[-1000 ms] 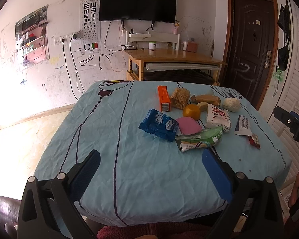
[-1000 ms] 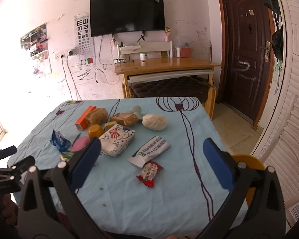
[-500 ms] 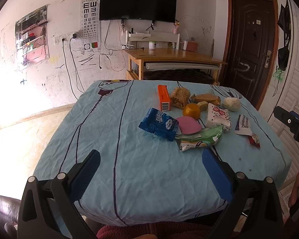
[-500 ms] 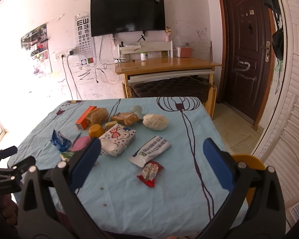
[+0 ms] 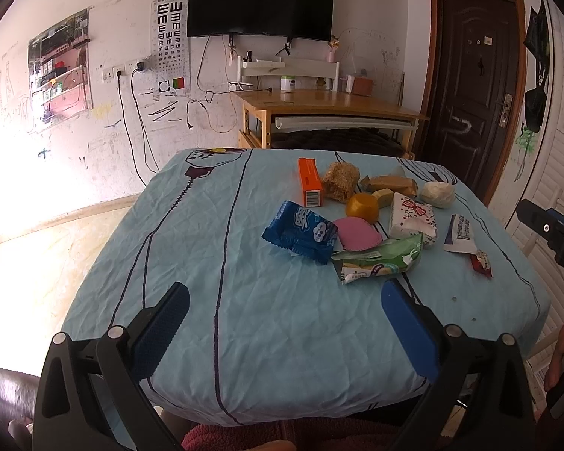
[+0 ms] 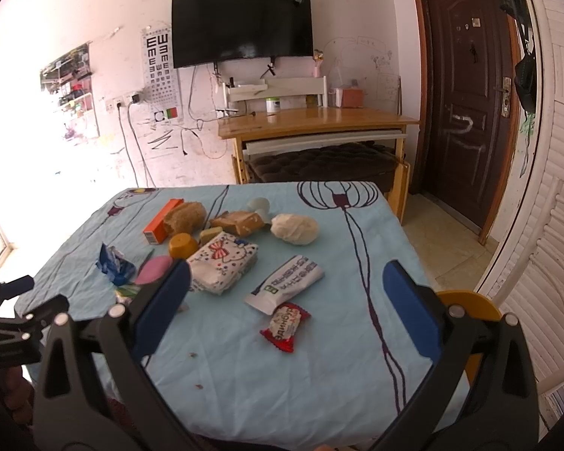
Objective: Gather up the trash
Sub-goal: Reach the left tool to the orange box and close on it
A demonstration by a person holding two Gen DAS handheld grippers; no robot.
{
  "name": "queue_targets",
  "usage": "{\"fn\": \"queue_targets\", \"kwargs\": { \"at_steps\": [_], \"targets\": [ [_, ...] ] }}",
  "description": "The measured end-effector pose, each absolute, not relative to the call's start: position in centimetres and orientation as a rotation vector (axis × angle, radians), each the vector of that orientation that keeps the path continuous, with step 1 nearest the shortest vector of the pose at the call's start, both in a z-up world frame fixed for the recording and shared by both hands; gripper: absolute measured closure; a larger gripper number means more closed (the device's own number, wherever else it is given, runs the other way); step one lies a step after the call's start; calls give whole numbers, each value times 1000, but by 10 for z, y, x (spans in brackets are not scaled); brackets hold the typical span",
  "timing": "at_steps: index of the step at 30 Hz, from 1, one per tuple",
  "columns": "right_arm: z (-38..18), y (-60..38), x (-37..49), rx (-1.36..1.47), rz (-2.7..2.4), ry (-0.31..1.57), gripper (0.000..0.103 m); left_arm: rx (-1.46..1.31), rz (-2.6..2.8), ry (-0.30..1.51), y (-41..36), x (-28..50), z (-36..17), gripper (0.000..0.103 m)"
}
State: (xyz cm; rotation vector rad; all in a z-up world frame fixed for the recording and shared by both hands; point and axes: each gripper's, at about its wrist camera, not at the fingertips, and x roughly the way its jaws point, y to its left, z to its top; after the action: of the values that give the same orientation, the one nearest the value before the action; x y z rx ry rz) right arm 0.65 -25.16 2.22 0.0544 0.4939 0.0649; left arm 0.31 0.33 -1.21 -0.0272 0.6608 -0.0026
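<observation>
Trash lies on a table with a light blue cloth [image 5: 244, 319]: a blue wrapper [image 5: 300, 231], a green wrapper [image 5: 379, 259], a pink disc [image 5: 357, 233], an orange box [image 5: 309, 181], a white patterned pack [image 6: 225, 265], a white sachet [image 6: 285, 283] and a red candy wrapper [image 6: 285, 325]. My left gripper [image 5: 282, 323] is open and empty above the table's near edge, short of the blue wrapper. My right gripper [image 6: 285, 308] is open and empty, with the sachet and the red candy wrapper showing between its fingers.
An orange cup [image 5: 362, 207], brown lumps [image 5: 341, 181] and a white ball [image 6: 295, 228] lie among the trash. A yellow stool [image 6: 466, 302] stands by the table's right side. A wooden desk [image 6: 316, 122] and a dark door [image 6: 466, 86] are behind.
</observation>
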Motion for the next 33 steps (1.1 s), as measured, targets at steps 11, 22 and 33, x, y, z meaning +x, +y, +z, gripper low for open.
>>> {"fn": "queue_targets", "kwargs": {
  "at_steps": [11,22,33],
  "targets": [
    [26,-247,16,29,128,515,4,-17,-2,656,16,21,2,6],
    [46,-276,99,134,240,647,4,6,-103,834,16,165,35,6],
    [17,-294,175,314,339,857,4,14,-128,1055,-10,258,3,6]
  ]
}}
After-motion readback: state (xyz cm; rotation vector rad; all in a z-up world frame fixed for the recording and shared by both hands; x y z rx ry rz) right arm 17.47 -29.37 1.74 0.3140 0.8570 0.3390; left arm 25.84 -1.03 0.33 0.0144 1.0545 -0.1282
